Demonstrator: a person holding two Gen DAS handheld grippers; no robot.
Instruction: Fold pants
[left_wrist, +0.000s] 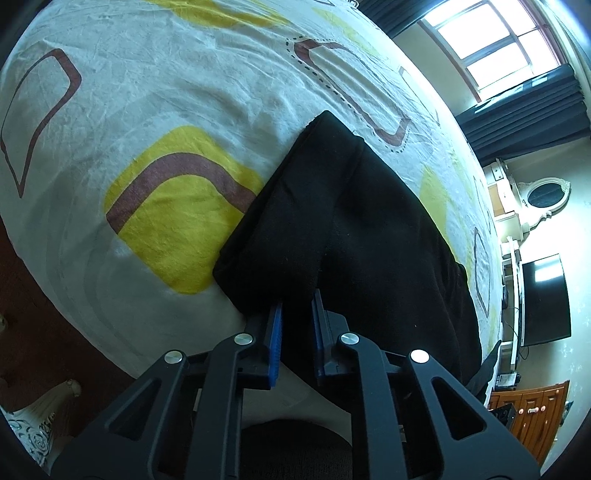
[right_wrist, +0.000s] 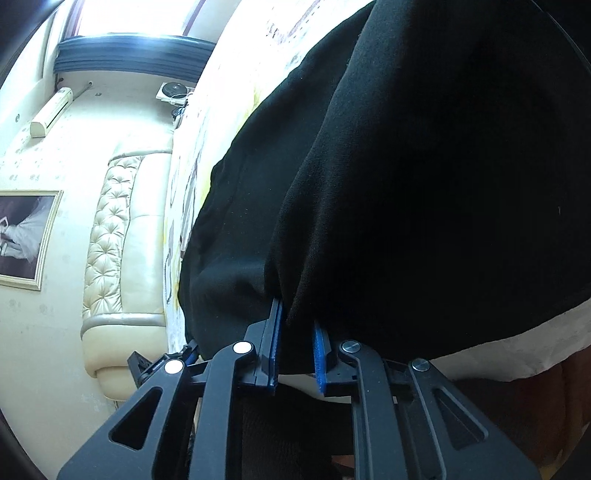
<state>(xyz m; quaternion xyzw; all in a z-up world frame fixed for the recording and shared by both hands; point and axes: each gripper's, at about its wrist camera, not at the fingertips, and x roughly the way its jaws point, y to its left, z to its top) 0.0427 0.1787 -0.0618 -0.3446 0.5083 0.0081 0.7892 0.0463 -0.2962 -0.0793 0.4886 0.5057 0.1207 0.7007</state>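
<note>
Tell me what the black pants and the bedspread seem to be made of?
The pants look like soft matte knit, maybe fleece: fuzzy, no shine, thick rounded folds. The bedspread looks like thin woven cotton, printed, with fine creases.

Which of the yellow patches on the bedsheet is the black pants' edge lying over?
The big yellow patch with the brown band, left of the pants: the fabric edge covers its right corner. The paler yellow patches at the sheet's top lie clear of them.

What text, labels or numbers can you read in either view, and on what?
None readable.
Black pants: no tag or label visible.
Bed sheet: shapes only, no lettering.
Framed picture: an image, no words legible.
Left gripper, right gripper: no markings.
</note>
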